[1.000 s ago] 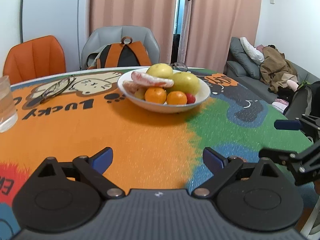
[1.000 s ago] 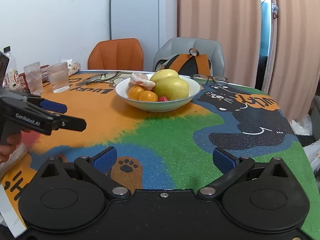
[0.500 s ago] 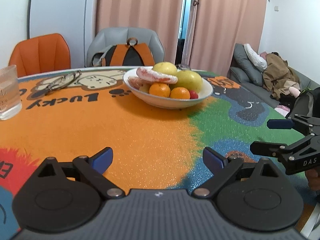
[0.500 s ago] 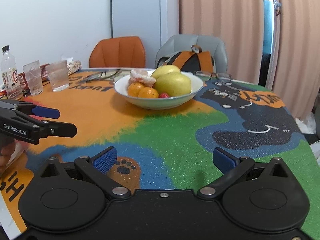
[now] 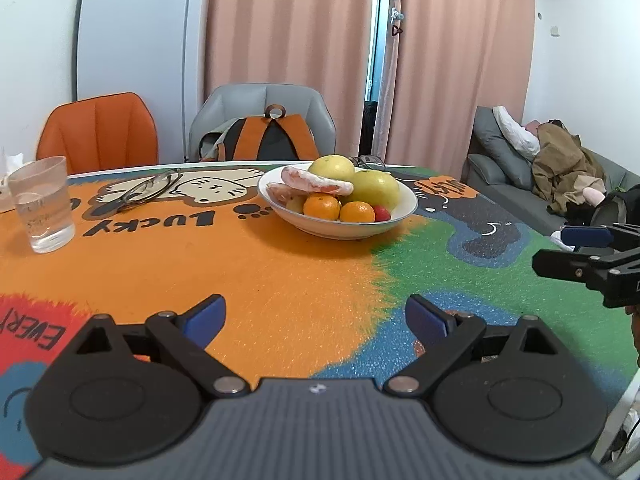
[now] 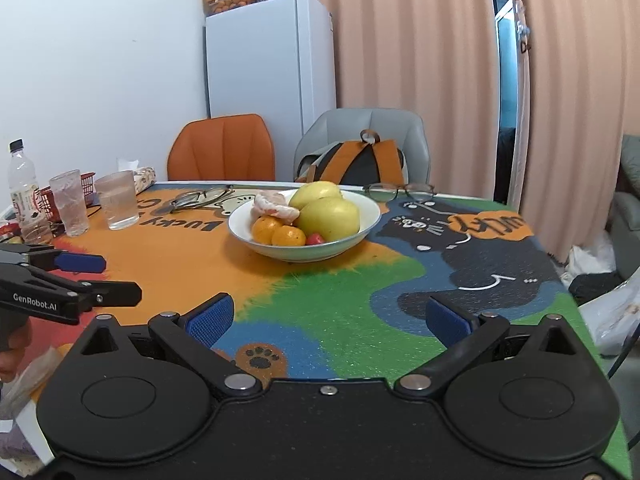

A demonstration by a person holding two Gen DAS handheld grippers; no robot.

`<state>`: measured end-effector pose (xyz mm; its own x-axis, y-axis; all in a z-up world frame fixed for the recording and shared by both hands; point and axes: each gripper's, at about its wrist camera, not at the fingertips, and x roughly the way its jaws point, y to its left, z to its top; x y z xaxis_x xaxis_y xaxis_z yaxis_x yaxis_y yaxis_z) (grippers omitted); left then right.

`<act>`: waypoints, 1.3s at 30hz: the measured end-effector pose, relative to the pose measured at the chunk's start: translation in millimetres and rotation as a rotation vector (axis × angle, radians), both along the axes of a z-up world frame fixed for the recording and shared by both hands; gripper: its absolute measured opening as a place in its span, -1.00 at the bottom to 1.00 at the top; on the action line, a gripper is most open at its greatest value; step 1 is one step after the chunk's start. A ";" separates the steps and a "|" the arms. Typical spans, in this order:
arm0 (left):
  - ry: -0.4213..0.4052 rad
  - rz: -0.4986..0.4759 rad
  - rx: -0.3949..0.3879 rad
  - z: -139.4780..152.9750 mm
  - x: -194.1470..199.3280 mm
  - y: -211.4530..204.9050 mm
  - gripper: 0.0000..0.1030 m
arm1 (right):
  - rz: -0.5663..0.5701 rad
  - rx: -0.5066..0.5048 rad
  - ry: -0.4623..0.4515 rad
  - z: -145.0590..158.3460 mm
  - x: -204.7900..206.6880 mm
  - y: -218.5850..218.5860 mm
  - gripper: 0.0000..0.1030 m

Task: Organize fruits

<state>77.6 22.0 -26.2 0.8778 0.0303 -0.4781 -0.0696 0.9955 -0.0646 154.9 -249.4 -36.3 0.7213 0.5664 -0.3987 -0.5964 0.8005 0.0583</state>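
— Both cameras have risen since a second ago. Grippers?

— Left gripper (image 5: 316, 316) and right gripper (image 6: 328, 316) hold their blue ribbed pads apart, empty, over the grainy printed tablecloth (image 5: 248, 272).

— Fruit?

— Farther back, mid-table, a round white bowl (image 6: 304, 252) holds two oranges (image 6: 280, 232), yellow apples (image 6: 330, 218) and peeled pomelo segments (image 5: 316, 180).

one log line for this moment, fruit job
left gripper: open, empty | right gripper: open, empty | fruit: all in white bowl | phase: pre-reach

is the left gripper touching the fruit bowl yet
Apart. The left wrist view shows bare tablecloth between the open left gripper and the fruit bowl.
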 end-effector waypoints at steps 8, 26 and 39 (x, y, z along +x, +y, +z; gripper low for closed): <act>-0.020 0.029 0.022 5.8 -18.3 -0.9 0.86 | -0.013 0.015 -0.014 9.3 -16.2 -14.2 1.00; -0.061 0.041 0.060 18.8 -41.1 -17.6 1.00 | -0.036 0.003 -0.051 19.1 -37.3 -23.8 1.00; -0.023 0.054 0.043 16.4 -38.0 -21.8 1.00 | -0.032 -0.012 -0.076 21.2 -44.6 -21.3 1.00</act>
